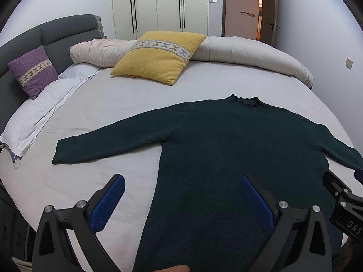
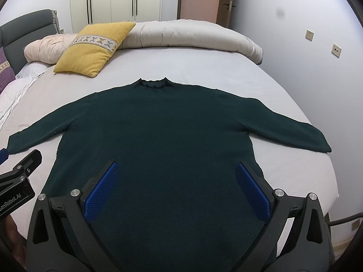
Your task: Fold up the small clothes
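Sweater [image 2: 158, 131], dark green and long-sleeved, is lying flat on the bed [image 2: 204, 68] with its ruffled collar [image 2: 153, 83] pointing toward the far side and both sleeves spreading outward. Its left sleeve [image 1: 109, 142] is extending toward the white pillows [image 1: 34, 117]; its right sleeve [image 2: 290, 127] is reaching toward the bed's edge.

Right hand-held gripper [image 2: 177, 188] is hovering over the lower body of the sweater with its blue-padded fingers [image 2: 102, 192] spread wide and gripping nothing. Left hand-held gripper [image 1: 181, 204] is hovering over the sweater's left side edge, one finger above the bedsheet and the other above the knit, also wide apart and holding nothing.

Beyond the collar, a yellow cushion [image 2: 93, 47] is leaning against a rolled duvet [image 2: 192, 36]. A purple cushion [image 1: 34, 70] is resting against the grey headboard [image 1: 56, 36]. White wardrobe doors [image 1: 158, 4] and an open doorway [image 1: 245, 6] are standing behind the bed.
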A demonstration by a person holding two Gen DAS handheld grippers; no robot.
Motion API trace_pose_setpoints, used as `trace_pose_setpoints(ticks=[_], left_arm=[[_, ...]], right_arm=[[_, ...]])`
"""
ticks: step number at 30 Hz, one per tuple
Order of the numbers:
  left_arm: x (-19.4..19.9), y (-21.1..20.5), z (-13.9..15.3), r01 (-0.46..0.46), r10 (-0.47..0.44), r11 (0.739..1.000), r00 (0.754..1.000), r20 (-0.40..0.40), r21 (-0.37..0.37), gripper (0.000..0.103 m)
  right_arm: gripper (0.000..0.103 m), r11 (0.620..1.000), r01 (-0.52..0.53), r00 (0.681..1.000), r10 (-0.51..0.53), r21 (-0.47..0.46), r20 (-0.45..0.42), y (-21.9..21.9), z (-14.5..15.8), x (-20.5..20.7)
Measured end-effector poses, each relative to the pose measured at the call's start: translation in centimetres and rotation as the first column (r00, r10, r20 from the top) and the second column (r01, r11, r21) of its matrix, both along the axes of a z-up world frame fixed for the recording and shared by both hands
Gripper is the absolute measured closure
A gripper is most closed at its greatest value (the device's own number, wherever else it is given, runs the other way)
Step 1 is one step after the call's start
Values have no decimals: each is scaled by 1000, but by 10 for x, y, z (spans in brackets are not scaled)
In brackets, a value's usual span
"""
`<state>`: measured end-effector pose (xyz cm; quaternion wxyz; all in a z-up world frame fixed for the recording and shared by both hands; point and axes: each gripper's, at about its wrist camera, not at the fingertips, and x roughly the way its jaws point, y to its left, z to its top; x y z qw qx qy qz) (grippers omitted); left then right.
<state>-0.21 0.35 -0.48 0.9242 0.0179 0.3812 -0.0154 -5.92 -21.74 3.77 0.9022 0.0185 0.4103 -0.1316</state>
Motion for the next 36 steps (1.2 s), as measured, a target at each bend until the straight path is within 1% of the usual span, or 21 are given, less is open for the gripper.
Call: trace_pose_setpoints(ticks=[5, 9, 13, 15, 18, 19, 20, 22, 24, 26, 27, 28, 30, 31, 32, 33, 34, 36], left_arm=[[0, -2, 0, -20, 20, 999, 1000, 2, 25, 0], [4, 3, -6, -19, 19, 1000, 1000, -22, 12, 0], [4, -2, -12, 1, -1, 1000, 1000, -31, 14, 0], [6, -4, -15, 13, -13, 1000, 999, -49, 4, 0], [14, -4, -21, 37, -43, 996, 996, -80, -77, 0], [16, -2, -23, 44, -57, 989, 994, -88, -140, 0], [20, -2, -25, 43, -63, 982, 993, -102, -184, 0], [27, -9, -29, 56, -81, 979, 989, -121, -196, 0], [35, -21, -31, 122, -149, 968, 983, -110, -220, 0], [41, -33, -32, 170, -196, 959, 976, -95, -227, 0], [43, -39, -33, 193, -217, 951, 973, -77, -240, 0], [45, -44, -33, 200, -223, 950, 972, -71, -241, 0], [51, -56, -35, 208, -230, 955, 969, -85, -213, 0], [55, -62, -37, 206, -229, 958, 968, -100, -198, 0], [59, -64, -39, 188, -212, 962, 971, -109, -196, 0], [63, -64, -41, 169, -196, 963, 974, -117, -212, 0], [68, -64, -44, 154, -188, 958, 974, -124, -243, 0], [78, -65, -47, 142, -184, 951, 974, -133, -276, 0]], right_arm=[[0, 1000, -1, 1000, 1, -1, -3, 3, -1, 0], [0, 1000, 3, 1000, -3, 6, -5, 1, -2, 0], [0, 999, 11, 1000, -11, 30, -1, -12, -4, 2], [0, 998, 17, 1000, -18, 65, 15, -25, -3, 1], [0, 990, 54, 997, -61, 130, 53, -65, -1, -2], [0, 984, 82, 993, -94, 160, 73, -90, -1, -5], [0, 980, 95, 991, -110, 177, 80, -104, -1, -6], [0, 961, 149, 980, -175, 233, 95, -155, -5, -12], [1, 937, 218, 964, -251, 274, 93, -207, -12, -18], [5, 889, 305, 932, -352, 343, 85, -272, -22, -30], [11, 852, 351, 908, -411, 389, 81, -306, -28, -38], [18, 800, 401, 876, -478, 446, 70, -345, -37, -49], [20, 696, 487, 808, -589, 527, 32, -407, -54, -69], [23, 632, 529, 763, -647, 566, 8, -441, -65, -81], [24, 589, 552, 733, -681, 591, -6, -464, -73, -90], [25, 528, 578, 694, -720, 622, -34, -493, -85, -101], [30, 491, 576, 673, -738, 654, -39, -510, -93, -108], [35, 469, 553, 662, -749, 688, -22, -534, -99, -112]])
